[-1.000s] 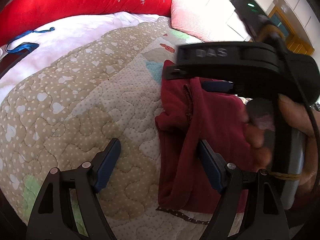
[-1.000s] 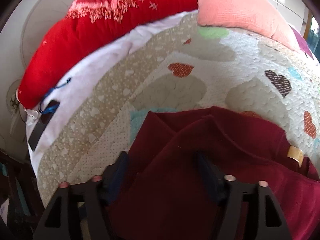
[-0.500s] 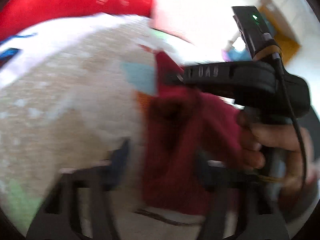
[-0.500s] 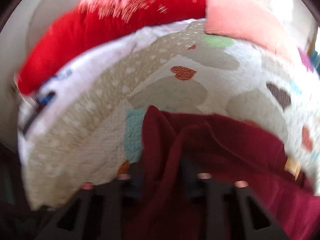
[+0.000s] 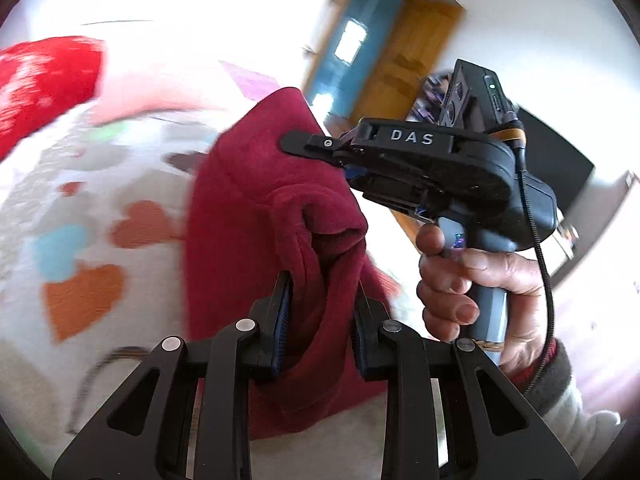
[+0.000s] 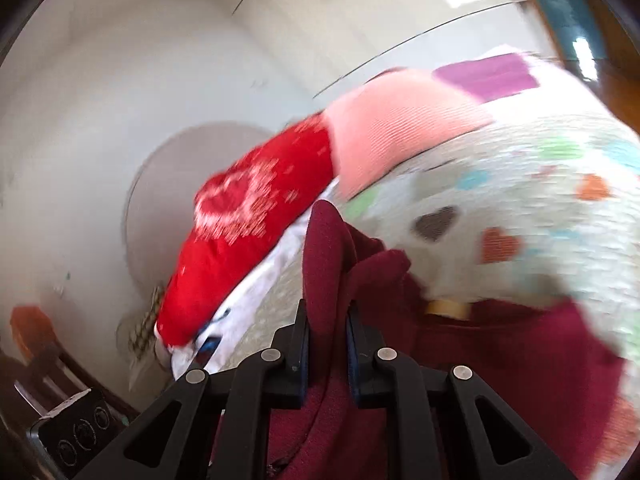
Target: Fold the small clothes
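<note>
We read only one marking: the white letters "DAS" on the black body of the right hand-held gripper (image 5: pixel 320 148), seen from the left wrist view. Nothing else legible.

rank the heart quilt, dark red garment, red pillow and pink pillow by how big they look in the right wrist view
1. Dark red garment, inflated by nearness, since the right gripper clamps it.
2. Heart quilt.
3. Red pillow.
4. Pink pillow, close to the red one, so that order is unsure.

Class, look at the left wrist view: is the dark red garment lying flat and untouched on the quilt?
No: the dark red garment is bunched between the left gripper fingers, and the right gripper grips its upper edge.
</note>
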### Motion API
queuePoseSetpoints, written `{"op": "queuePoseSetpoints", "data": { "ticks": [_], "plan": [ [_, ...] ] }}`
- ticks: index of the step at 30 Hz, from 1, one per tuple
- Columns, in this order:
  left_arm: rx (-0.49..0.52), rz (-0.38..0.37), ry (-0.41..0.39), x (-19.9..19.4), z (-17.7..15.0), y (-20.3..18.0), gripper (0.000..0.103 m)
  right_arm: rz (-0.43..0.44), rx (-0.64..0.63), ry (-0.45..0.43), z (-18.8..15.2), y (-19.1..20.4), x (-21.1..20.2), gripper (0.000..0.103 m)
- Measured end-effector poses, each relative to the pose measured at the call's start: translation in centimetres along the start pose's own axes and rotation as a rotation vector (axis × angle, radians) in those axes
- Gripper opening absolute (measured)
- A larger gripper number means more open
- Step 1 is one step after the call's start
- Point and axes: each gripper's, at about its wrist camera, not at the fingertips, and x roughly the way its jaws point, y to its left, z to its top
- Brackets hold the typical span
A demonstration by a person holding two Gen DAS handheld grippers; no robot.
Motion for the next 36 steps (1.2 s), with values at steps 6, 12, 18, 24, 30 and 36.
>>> {"op": "queuePoseSetpoints", "data": {
  "ticks": [6,12,18,24,30,36],
  "plan": [
    [0.080,-0.010,0.192,8.8,-2.9,-4.6,0.025,-0.164,0.186,0.003,-4.0,-9.9,-4.8,0.014],
    [0.122,0.033,0.234,8.2,-2.6,-4.7,0.032,-0.213,0.311,0.018,-6.8,-13.9,-5.6,0.020],
    [0.172,0.146,0.072,2.8,-1.7,-2.8,0.066,-0.269,0.112,-0.010,-6.6,-8.0,-9.2,0.027],
    [0.077,0.257,0.084,3.7,-2.3,1.7,0.066,-0.279,0.025,0.086,-10.7,-4.9,-9.5,0.057],
    [0.048,0.255,0.184,6.5,-5.5,1.6,0.066,-0.301,0.010,0.146,-13.7,-4.6,-6.4,0.036],
    [0.079,0.230,0.159,4.9,-6.2,0.0,0.066,-0.351,-0.029,0.104,-14.1,-4.9,-8.7,0.006]
  ]
}}
